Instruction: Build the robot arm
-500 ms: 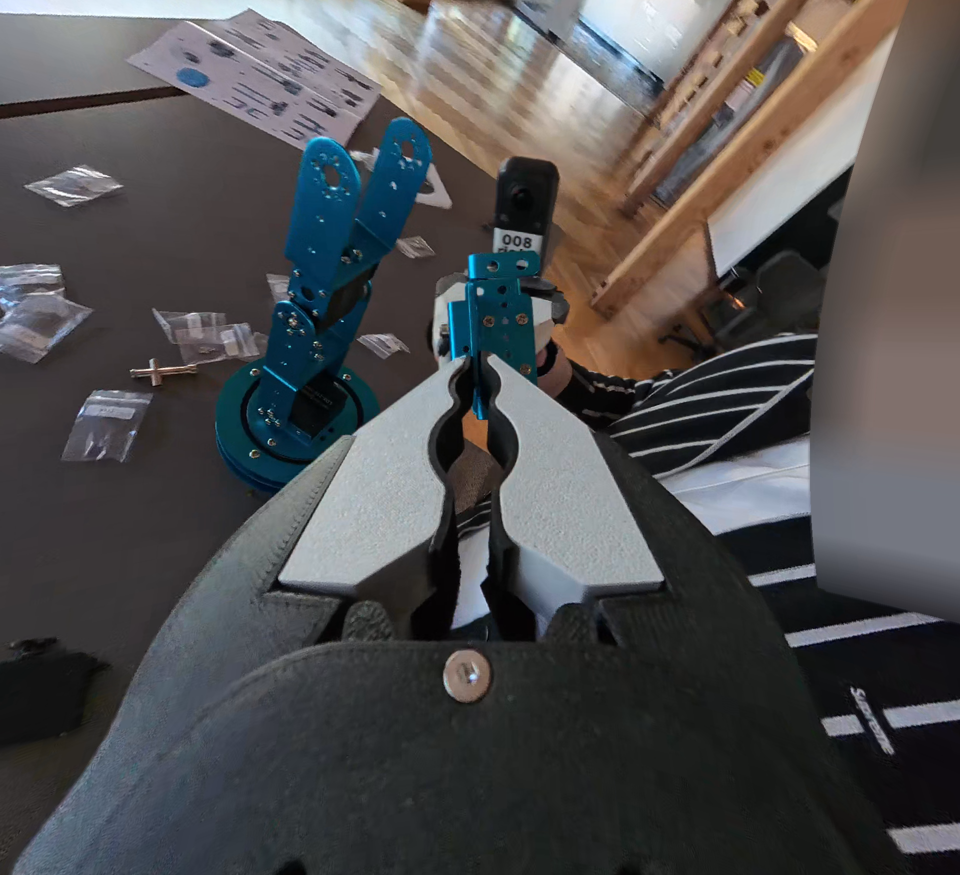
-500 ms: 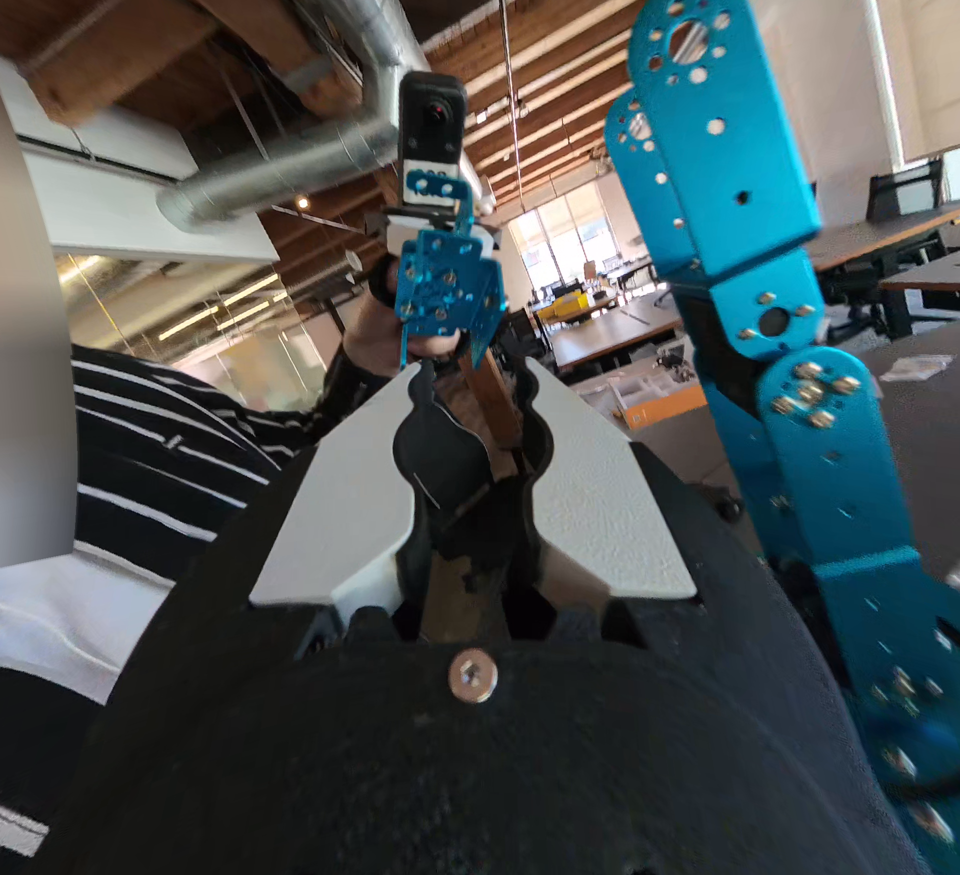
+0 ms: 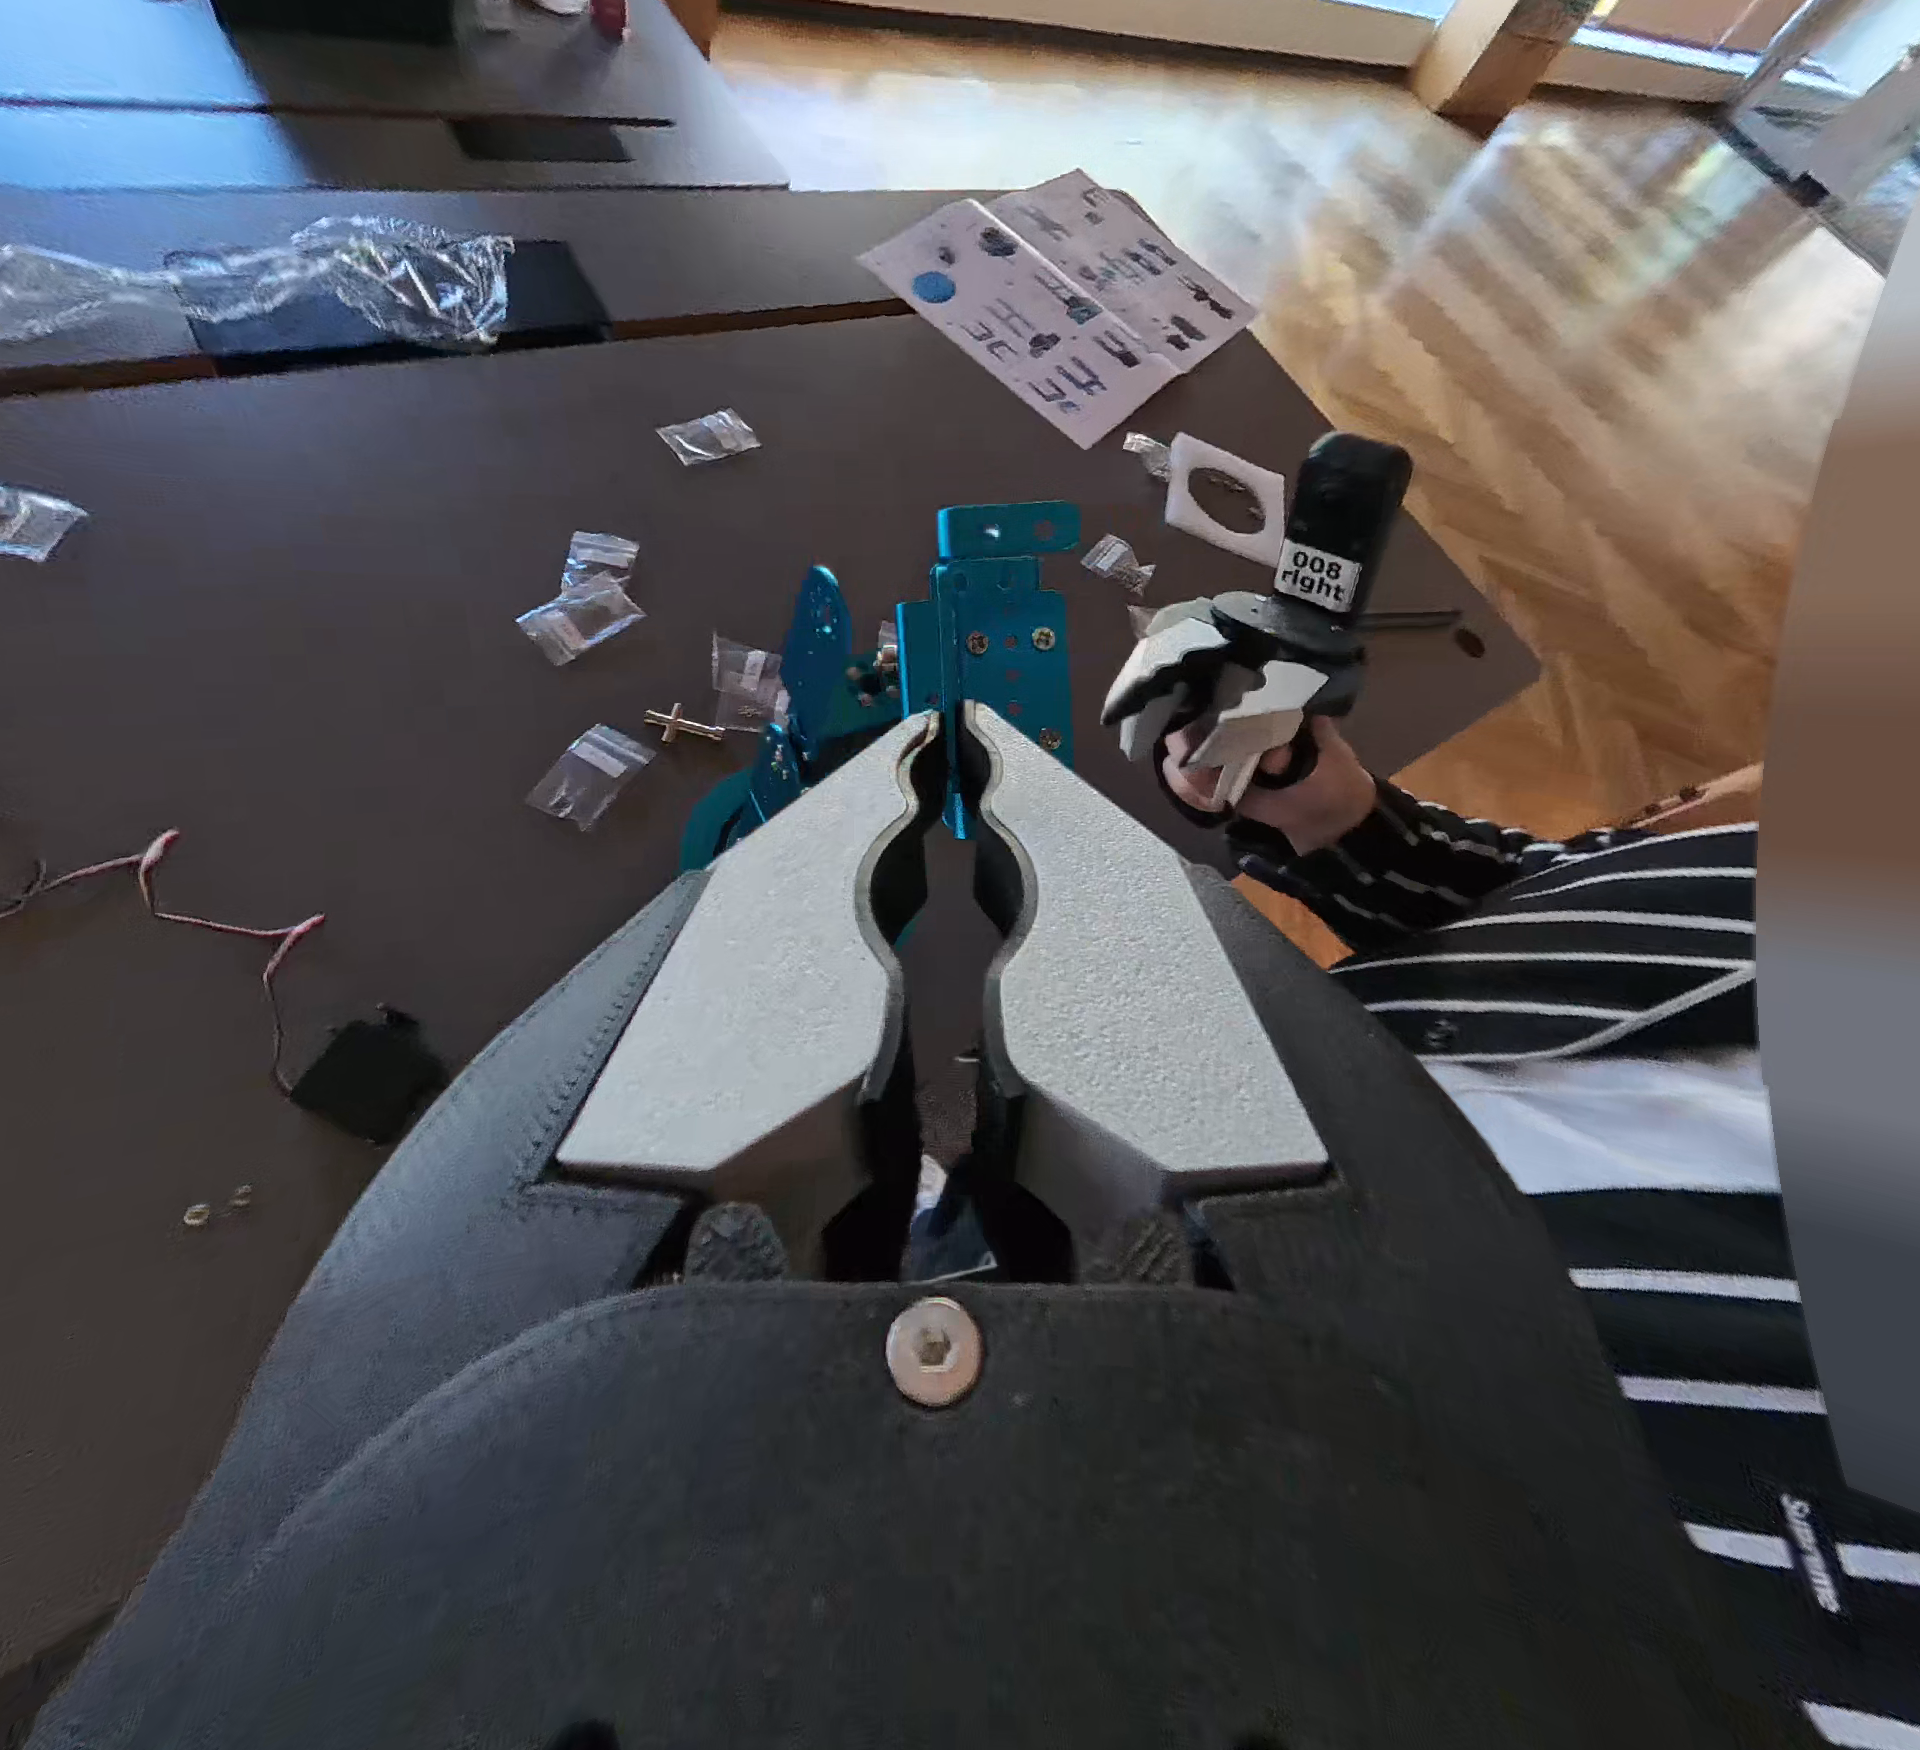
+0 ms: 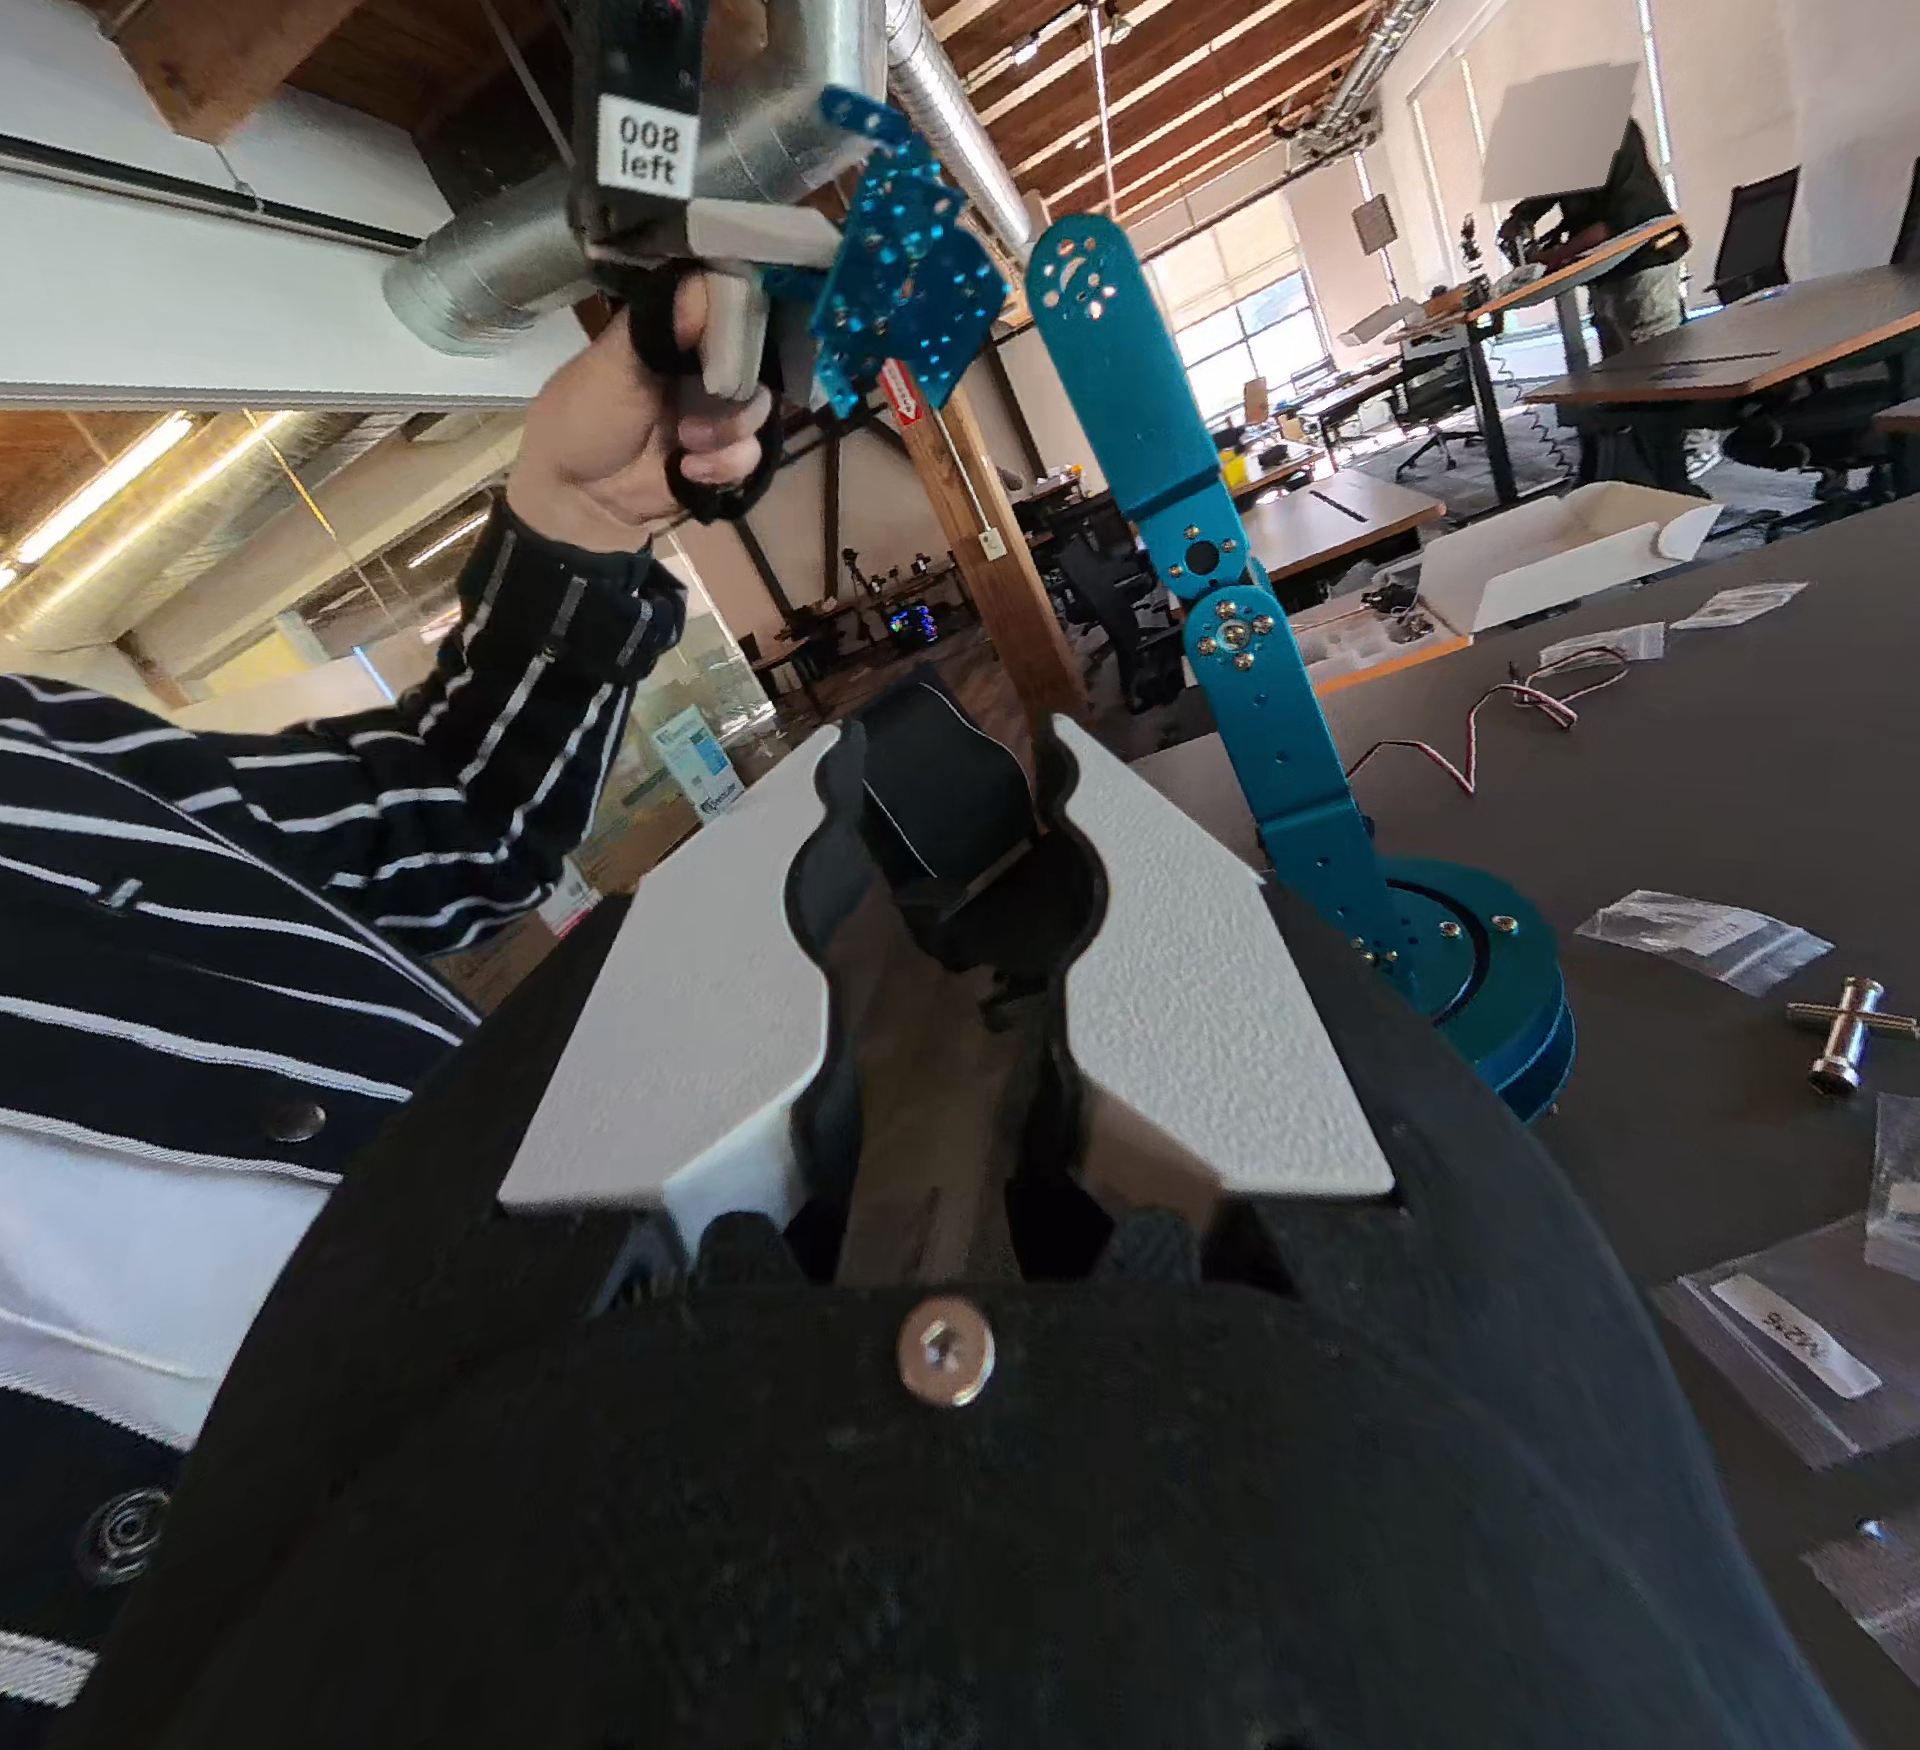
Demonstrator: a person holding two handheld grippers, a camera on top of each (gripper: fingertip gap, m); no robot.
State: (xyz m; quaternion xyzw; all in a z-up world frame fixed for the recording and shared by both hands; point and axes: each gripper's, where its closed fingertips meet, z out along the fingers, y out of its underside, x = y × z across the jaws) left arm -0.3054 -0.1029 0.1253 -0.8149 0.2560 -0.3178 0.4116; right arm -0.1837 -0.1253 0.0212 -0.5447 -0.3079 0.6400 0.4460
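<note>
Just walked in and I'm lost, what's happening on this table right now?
A person in a striped top holds a handheld gripper in each hand over a dark table. The left gripper has its jaws shut on a blue metal bracket, held up in the air. The right gripper has its jaws open with nothing between them, beside a blue robot arm standing on its round base. Small plastic parts bags, a metal cross wrench and a printed sheet lie scattered around.

My jaws: white pads, black housings. Bracket (image 3: 992,651) in my left gripper (image 3: 948,732): anodised blue. Arm assembly (image 4: 1226,661): same blue. Counter (image 3: 312,557): dark brown. Sleeve (image 4: 436,796): black, white stripes. Wire (image 3: 208,911): red-white.
</note>
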